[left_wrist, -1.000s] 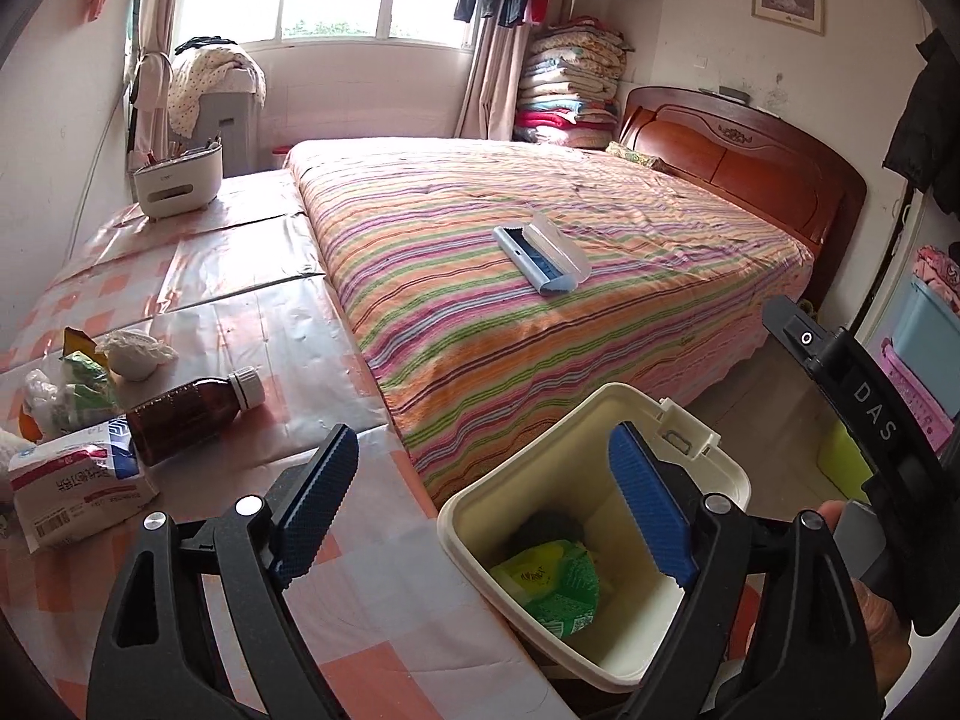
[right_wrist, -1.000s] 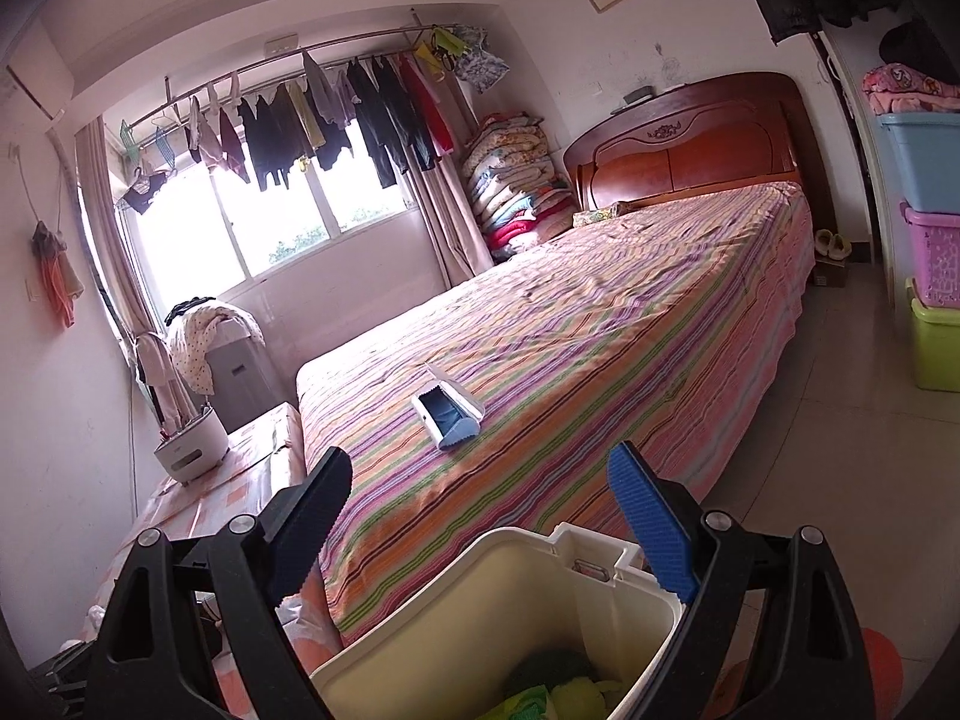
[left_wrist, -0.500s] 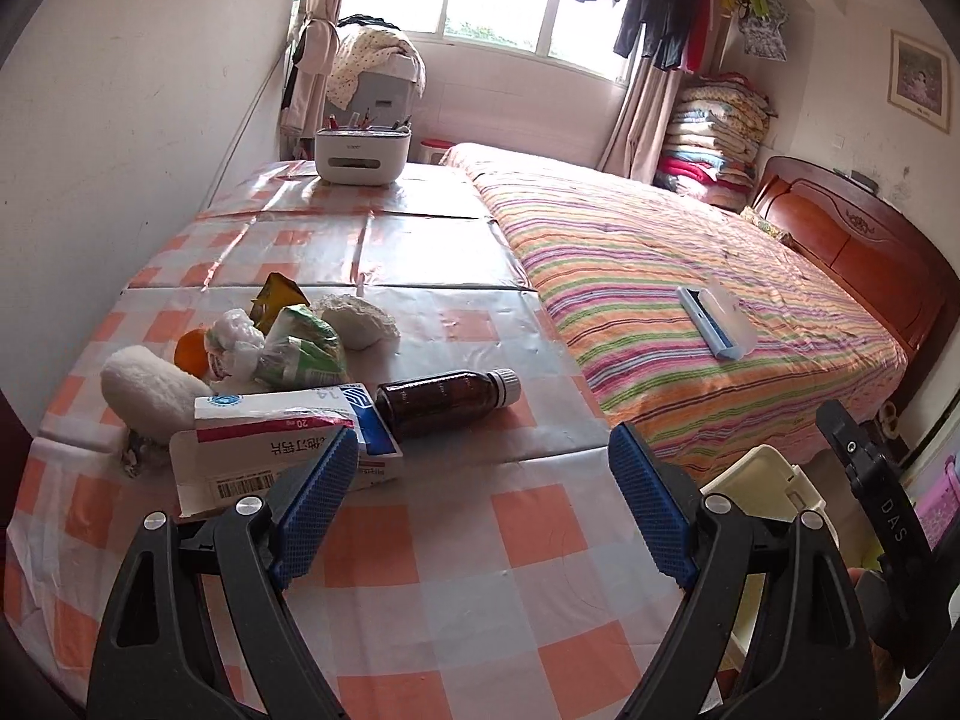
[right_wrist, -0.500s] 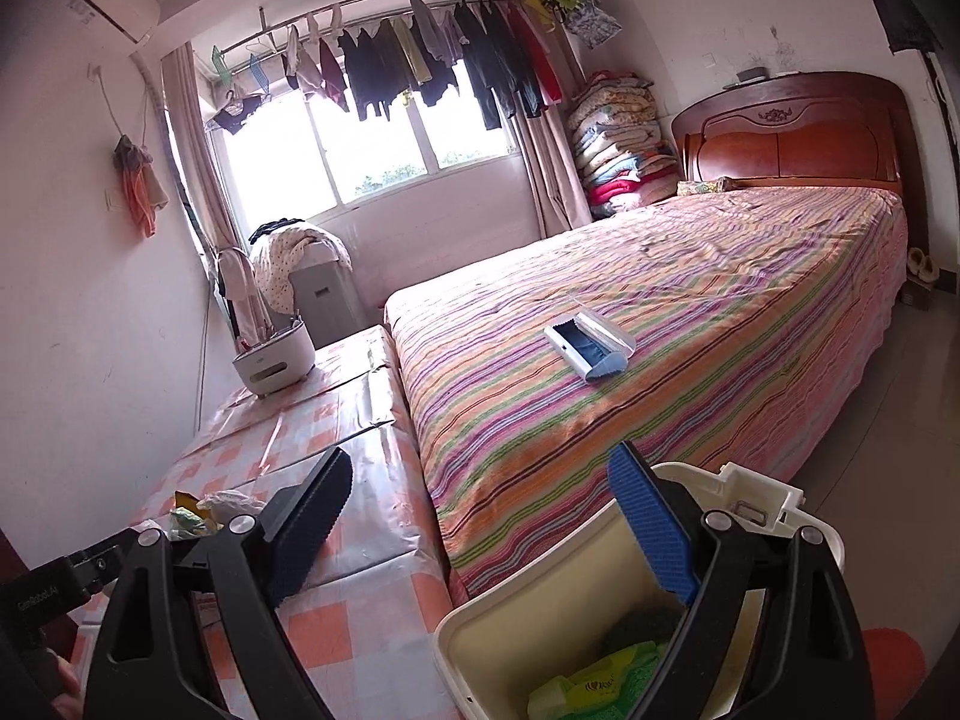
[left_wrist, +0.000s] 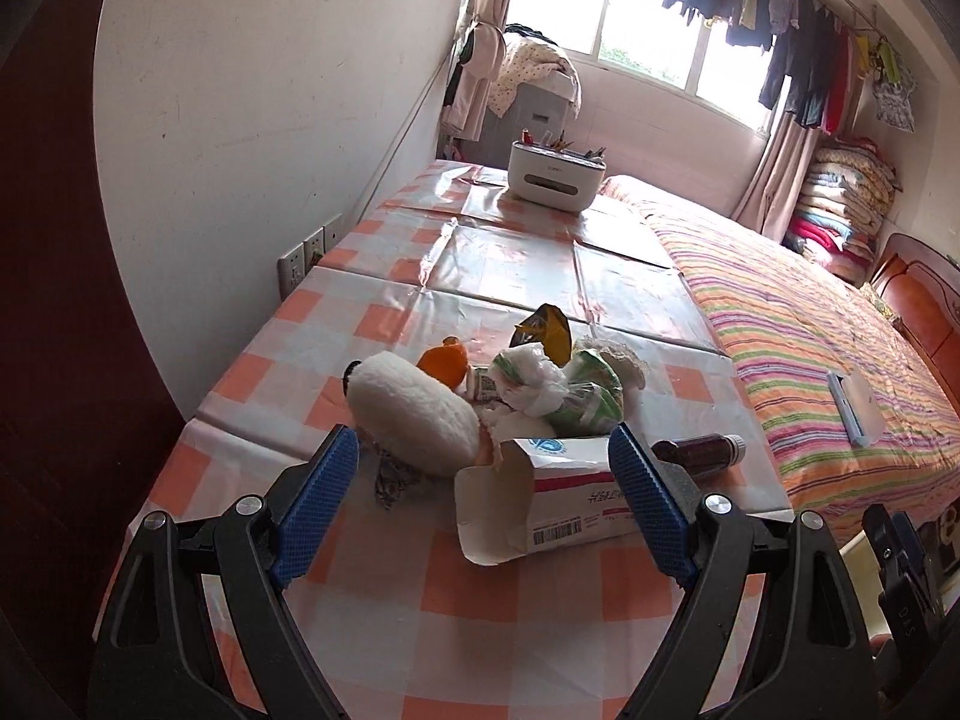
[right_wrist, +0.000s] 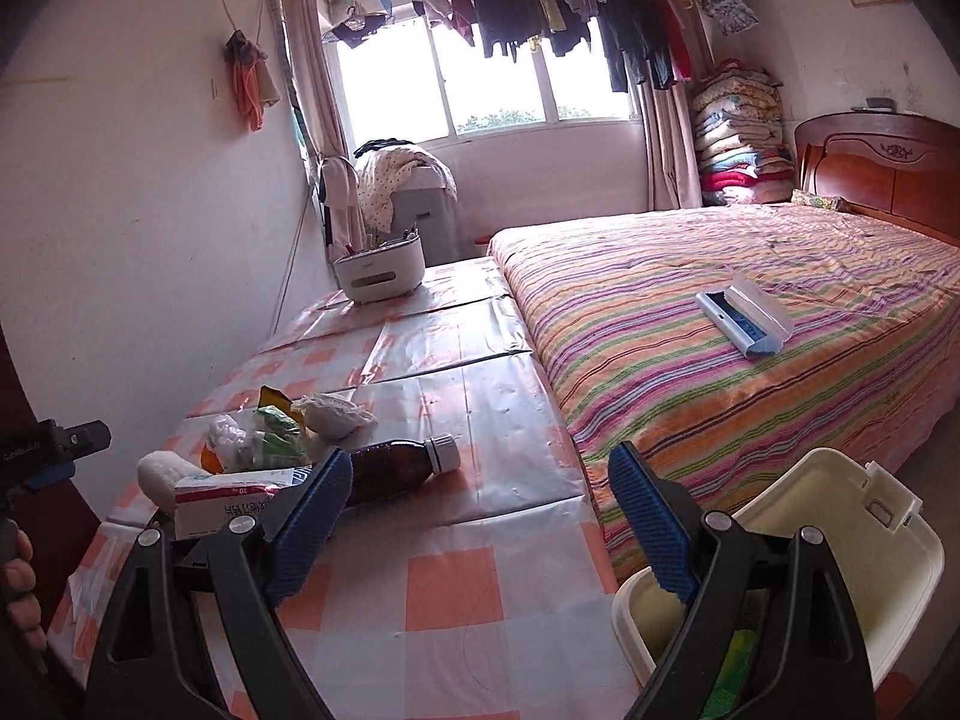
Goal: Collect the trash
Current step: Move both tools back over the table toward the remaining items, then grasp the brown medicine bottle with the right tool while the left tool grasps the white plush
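Cardboard box [left_wrist: 543, 495] lies centre frame between our left gripper [left_wrist: 483, 507] jaws, held apart for grabbing. Right gripper [right_wrist: 480, 516] empty, jaws apart, beside bin [right_wrist: 840, 546] lower right, ready for drop.

Trash pile [left_wrist: 516, 396] lay on the table [left_wrist: 492, 264], bottle [right_wrist: 402, 468] right of it; bin [right_wrist: 840, 564] stood beside the bed [right_wrist: 750, 312].

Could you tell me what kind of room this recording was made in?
Most likely a lived-in bedroom: a bed with a striped cover and wooden headboard, folded quilts stacked in the corner, and laundry hanging by the window.
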`<state>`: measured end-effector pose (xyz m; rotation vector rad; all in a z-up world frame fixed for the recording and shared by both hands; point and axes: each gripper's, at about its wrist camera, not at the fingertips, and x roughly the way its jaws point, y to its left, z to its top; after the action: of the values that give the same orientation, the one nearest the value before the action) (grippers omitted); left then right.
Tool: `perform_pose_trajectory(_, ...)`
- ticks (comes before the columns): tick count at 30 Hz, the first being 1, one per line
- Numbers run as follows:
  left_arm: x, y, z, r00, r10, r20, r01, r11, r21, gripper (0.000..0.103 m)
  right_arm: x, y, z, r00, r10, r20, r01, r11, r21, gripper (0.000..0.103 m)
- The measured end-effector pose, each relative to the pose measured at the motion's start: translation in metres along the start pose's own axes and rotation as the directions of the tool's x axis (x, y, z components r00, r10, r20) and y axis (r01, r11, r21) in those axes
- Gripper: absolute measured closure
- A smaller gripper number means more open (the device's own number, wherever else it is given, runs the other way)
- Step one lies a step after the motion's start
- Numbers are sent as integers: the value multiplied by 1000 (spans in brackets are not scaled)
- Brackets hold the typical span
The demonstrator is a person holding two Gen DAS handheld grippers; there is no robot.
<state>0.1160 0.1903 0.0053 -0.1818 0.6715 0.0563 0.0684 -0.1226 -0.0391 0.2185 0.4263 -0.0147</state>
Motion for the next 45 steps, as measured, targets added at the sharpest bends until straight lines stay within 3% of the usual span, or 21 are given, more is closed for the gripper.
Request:
perform_pose_trajectory(2,11,18,11,999,34,-29,-34,999,-8,19,7,19,0,999,46,-13,-47,997,-67,18)
perform_pose_trajectory(6,34,39,26,997,5,-82,-9,999,-53,19,17,57,-3,991,131,-32,-134,967,-217,18)
perform_pose_trajectory(11,61,39,29,988,2,-155,-4,1000,-10,19,49,62,4,991,99,-92,-118,963,-244,18)
perform_pose_trajectory(14,74,40,27,979,-41,-202,36,999,-28,19,74,59,11,974,148,-169,-190,946,-263,18)
perform_pose_trajectory(17,83,49,27,972,-59,-229,42,996,-76,19,97,55,23,910,307,-278,-377,892,-248,18)
perform_pose_trajectory(19,87,53,28,968,-75,-240,55,995,-88,19,110,58,31,857,376,-353,-486,818,-308,18)
perform_pose_trajectory(21,91,56,30,965,-88,-247,64,993,-103,19,120,67,34,843,351,-408,-518,736,-437,18)
perform_pose_trajectory(24,100,60,32,960,-90,-265,57,990,-129,19,137,76,32,801,285,-527,-572,624,-532,18)
perform_pose_trajectory(30,115,64,34,953,-85,-291,39,987,-159,19,165,82,23,766,141,-627,-604,491,-627,18)
perform_pose_trajectory(35,129,66,33,942,-84,-324,24,982,-185,19,194,88,14,726,51,-686,-639,420,-644,18)
perform_pose_trajectory(40,137,63,33,938,-83,-335,24,984,-174,19,217,90,3,670,-14,-742,-680,390,-621,20)
perform_pose_trajectory(41,137,62,34,938,-83,-336,26,985,-172,19,219,89,4,659,-2,-752,-689,400,-604,23)
perform_pose_trajectory(43,139,63,34,937,-83,-339,24,984,-175,19,219,86,6,614,29,-789,-721,426,-546,40)
perform_pose_trajectory(45,140,65,34,937,-82,-340,20,983,-183,19,216,82,7,610,53,-791,-724,445,-528,54)
